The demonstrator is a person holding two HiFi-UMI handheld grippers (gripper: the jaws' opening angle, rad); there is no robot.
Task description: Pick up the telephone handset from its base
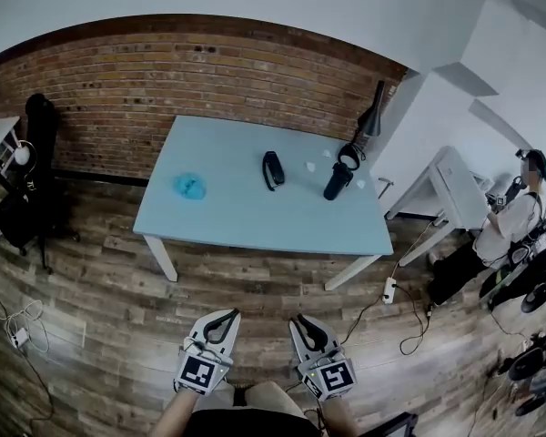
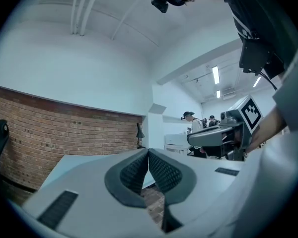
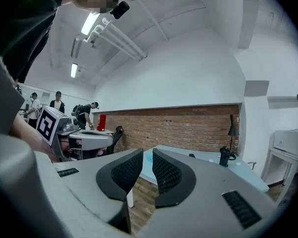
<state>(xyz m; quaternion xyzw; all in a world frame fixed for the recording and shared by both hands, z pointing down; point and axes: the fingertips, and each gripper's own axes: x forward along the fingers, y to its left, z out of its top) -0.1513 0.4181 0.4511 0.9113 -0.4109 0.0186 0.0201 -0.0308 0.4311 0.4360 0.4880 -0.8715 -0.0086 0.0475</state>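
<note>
Head view, with both gripper views. The table (image 1: pixel 255 221), light blue, lies at 12 o'clock from the two grippers, well apart from them across a wooden floor (image 1: pixel 100 317). The handset (image 1: pixel 272 169), long and black, lies flat near the table's centre. Whether it sits on a base cannot be told at this range. At its 3 o'clock, near but apart, stands an upright black object (image 1: pixel 338 176). At its 9 o'clock lies a blue object (image 1: pixel 189 186). A black lamp (image 1: pixel 373 116) rises at 1 o'clock of the upright object, before a brick wall (image 1: pixel 118 89).

The left gripper (image 1: pixel 227 317) and right gripper (image 1: pixel 300 320) are held side by side at 6 o'clock, both pointing toward the table. The left jaws are closed, pads meeting at the tips, with nothing between them. The right jaws are all but closed, only a thin slit left, also empty. A person (image 1: pixel 514 230) stands at 3 o'clock of the table.
</note>
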